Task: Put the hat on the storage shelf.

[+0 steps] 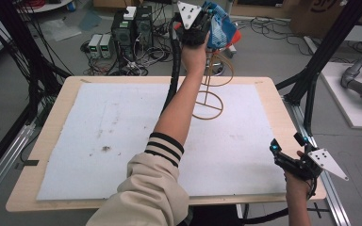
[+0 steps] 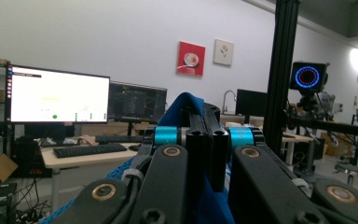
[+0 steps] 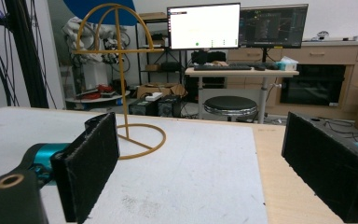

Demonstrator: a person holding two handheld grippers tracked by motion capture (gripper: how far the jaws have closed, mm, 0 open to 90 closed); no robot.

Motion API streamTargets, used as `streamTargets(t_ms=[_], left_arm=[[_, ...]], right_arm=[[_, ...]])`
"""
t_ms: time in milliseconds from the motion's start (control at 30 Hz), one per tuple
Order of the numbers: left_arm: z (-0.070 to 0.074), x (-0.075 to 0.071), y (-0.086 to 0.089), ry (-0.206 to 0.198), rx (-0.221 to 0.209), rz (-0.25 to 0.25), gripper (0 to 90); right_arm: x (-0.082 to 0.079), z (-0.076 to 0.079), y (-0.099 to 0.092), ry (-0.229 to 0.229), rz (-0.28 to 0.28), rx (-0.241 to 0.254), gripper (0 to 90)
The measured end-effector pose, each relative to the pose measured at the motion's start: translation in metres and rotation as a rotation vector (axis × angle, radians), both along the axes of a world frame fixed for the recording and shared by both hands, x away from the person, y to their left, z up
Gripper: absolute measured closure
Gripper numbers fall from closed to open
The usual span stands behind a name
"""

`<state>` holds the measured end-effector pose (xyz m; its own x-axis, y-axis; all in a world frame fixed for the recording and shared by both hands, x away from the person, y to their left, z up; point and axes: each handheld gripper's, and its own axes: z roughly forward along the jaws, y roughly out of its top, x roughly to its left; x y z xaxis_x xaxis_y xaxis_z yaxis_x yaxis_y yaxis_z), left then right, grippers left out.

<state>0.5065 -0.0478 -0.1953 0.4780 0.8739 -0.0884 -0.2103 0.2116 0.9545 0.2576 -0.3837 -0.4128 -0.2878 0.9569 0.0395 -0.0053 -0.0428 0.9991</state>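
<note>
I've got the blue cloth (image 1: 219, 26) clamped tight in my left gripper (image 1: 202, 23), raised over the wire stand (image 1: 207, 101), not yet hung; my right gripper (image 1: 283, 157) gapes empty

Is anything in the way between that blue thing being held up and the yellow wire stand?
Nothing visible is. The left gripper is shut on the blue fabric item, held up above the yellow wire stand. Only open air shows between them. The right gripper waits open at the table's near right corner.

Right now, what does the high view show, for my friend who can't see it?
The left gripper, raised high, holds blue cloth over a gold wire stand at the far edge of a white mat. The right gripper rests open at the table's near right corner.
</note>
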Motion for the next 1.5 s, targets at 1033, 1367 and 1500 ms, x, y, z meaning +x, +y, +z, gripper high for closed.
streamTargets(t_ms=[1033,1367,1500], left_arm=[[-0.054,-0.003,0.003,0.161,0.189,0.002,88.8],[-0.059,-0.004,-0.002,0.175,0.229,0.015,87.1],[-0.06,-0.002,-0.002,0.19,0.239,0.023,85.6]], right_arm=[[0.0,0.002,0.007,-0.009,0.017,-0.011,10.8],[0.0,0.003,0.007,-0.009,0.017,-0.017,10.9],[0.0,0.003,0.008,-0.005,0.02,-0.016,10.8]])
